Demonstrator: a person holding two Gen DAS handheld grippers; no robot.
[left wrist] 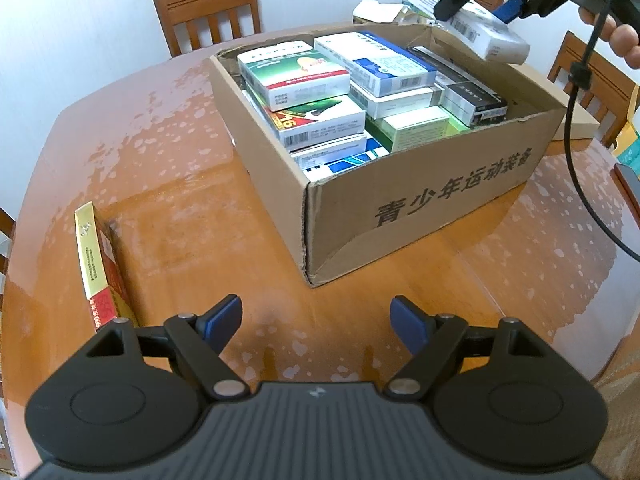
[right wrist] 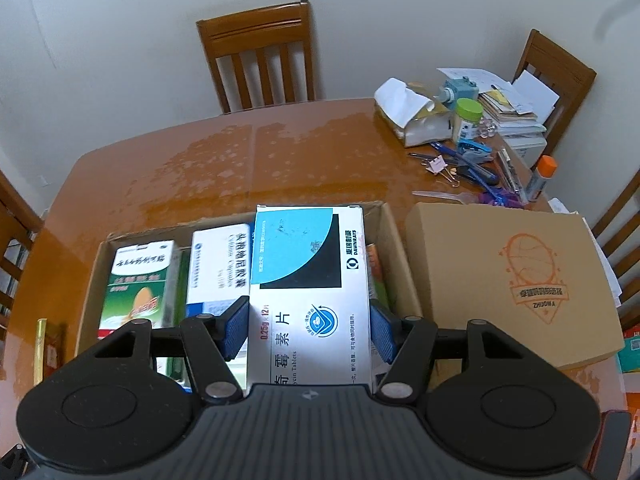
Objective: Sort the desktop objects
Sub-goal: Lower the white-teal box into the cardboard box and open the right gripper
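An open cardboard box (left wrist: 420,196) full of several medicine boxes stands mid-table; it also shows in the right wrist view (right wrist: 392,240). My right gripper (right wrist: 308,332) is shut on a white, blue and black medicine box (right wrist: 308,280) and holds it above the cardboard box's far right side; from the left wrist view this gripper (left wrist: 476,0) and its medicine box (left wrist: 492,36) hang over the far corner. My left gripper (left wrist: 318,320) is open and empty, low over the table in front of the cardboard box. A red and gold box (left wrist: 98,264) lies on the table to its left.
Wooden chairs (right wrist: 260,52) stand around the table (left wrist: 180,200). A closed cardboard lid (right wrist: 508,280) lies right of the open box. Stationery clutter with pens, clips, a green-capped jar (right wrist: 466,120) and papers fills the far right corner.
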